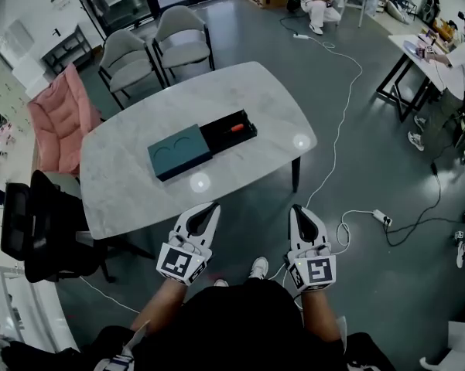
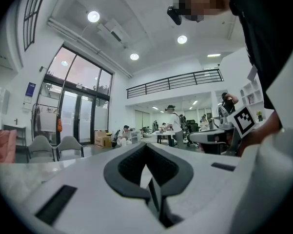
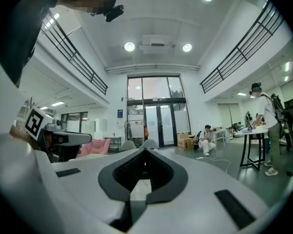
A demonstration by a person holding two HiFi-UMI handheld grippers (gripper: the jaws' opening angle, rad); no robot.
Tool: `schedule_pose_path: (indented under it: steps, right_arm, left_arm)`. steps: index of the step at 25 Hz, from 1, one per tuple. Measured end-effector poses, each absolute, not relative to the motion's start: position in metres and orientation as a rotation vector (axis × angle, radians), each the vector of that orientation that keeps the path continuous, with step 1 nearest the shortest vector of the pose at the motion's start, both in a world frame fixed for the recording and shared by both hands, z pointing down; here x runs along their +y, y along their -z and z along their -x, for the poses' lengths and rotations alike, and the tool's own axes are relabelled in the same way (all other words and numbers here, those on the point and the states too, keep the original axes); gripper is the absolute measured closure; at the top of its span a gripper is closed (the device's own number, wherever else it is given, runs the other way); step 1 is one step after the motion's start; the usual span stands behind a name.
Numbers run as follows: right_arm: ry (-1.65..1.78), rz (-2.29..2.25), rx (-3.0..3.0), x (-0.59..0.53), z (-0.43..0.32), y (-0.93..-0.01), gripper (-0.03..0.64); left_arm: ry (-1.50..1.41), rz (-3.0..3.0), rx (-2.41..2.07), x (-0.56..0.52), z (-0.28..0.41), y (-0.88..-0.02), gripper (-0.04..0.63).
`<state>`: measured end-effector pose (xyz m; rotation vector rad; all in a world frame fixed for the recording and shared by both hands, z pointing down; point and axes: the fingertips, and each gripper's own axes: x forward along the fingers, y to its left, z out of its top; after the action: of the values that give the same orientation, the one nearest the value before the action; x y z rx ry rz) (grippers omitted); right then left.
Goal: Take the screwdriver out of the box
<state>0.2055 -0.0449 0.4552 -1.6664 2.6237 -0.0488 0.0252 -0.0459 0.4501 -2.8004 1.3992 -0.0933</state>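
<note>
A teal box (image 1: 179, 151) is seen lying near the middle of a pale marbled table (image 1: 124, 184), with its black inner tray (image 1: 230, 134) slid out toward the far right corner. A screwdriver (image 1: 236, 127) with a red handle is laid in the open tray, untouched. The left gripper (image 1: 209, 207) is held at the table's near edge and the right gripper (image 1: 299, 209) just off its near right corner, both well apart from the box. Each is shown with jaws pressed together and nothing caught between them. Two grey chairs (image 1: 128, 52) are set beyond the far edge.
</note>
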Motion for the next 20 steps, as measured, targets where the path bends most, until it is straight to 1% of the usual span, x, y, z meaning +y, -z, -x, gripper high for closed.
schedule_pose_path:
  steps: [10,20]
  right_arm:
    - [0.04,1.479,2.752,-0.088,-0.208,-0.457,0.594]
    - [0.035,1.364,2.847,-0.128,-0.178,-0.467,0.594]
  left_arm:
    - [0.164,2.706,1.532,-0.073,-0.031,-0.448,0.591]
    - [0.158,2.685,1.607,-0.107,-0.022,-0.456,0.591]
